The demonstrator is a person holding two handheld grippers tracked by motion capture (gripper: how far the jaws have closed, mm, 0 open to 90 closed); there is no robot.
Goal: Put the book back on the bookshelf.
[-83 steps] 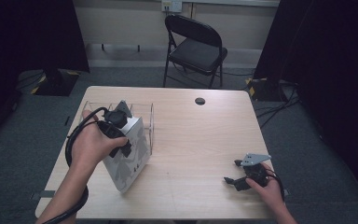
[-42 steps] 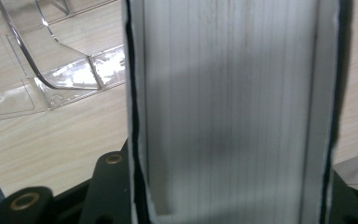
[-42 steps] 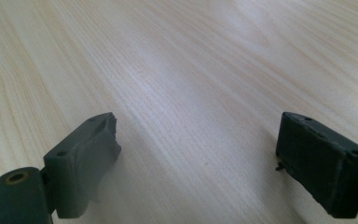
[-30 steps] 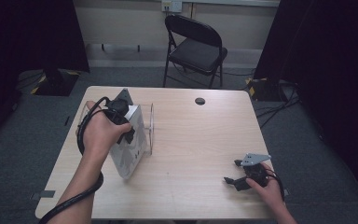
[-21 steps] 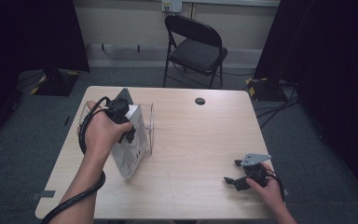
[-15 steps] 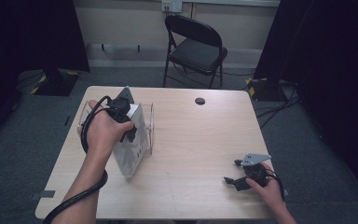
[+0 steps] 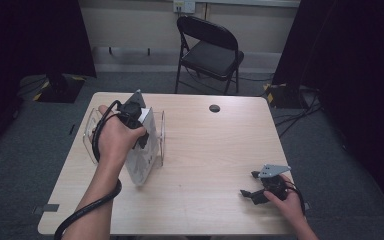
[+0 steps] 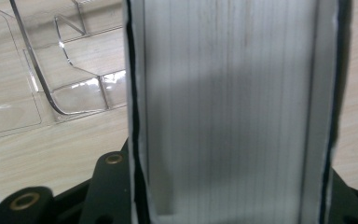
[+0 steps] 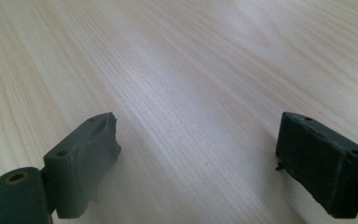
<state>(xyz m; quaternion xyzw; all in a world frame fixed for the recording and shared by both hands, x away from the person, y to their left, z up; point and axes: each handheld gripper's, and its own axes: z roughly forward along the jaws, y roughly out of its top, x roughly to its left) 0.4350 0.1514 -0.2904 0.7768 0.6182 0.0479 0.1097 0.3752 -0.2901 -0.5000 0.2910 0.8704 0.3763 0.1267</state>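
The left gripper [image 7: 139,131] is clenched on a thick white book [image 7: 142,157], held upright with its lower corner on the table [image 7: 215,150], against the clear acrylic stand [image 7: 161,137]. It seems not yet slotted in. The right gripper [image 7: 254,192] rests open and empty, well apart.

Left gripper view: white binder [image 8: 233,112] blurred, cut off at the frame's top and bottom; it hides the left gripper's [image 8: 233,205] jaw tips. Clear plastic rack [image 8: 51,70] cut off at the upper left edge. High view: the person's hand [image 7: 114,140] covers that gripper's body.
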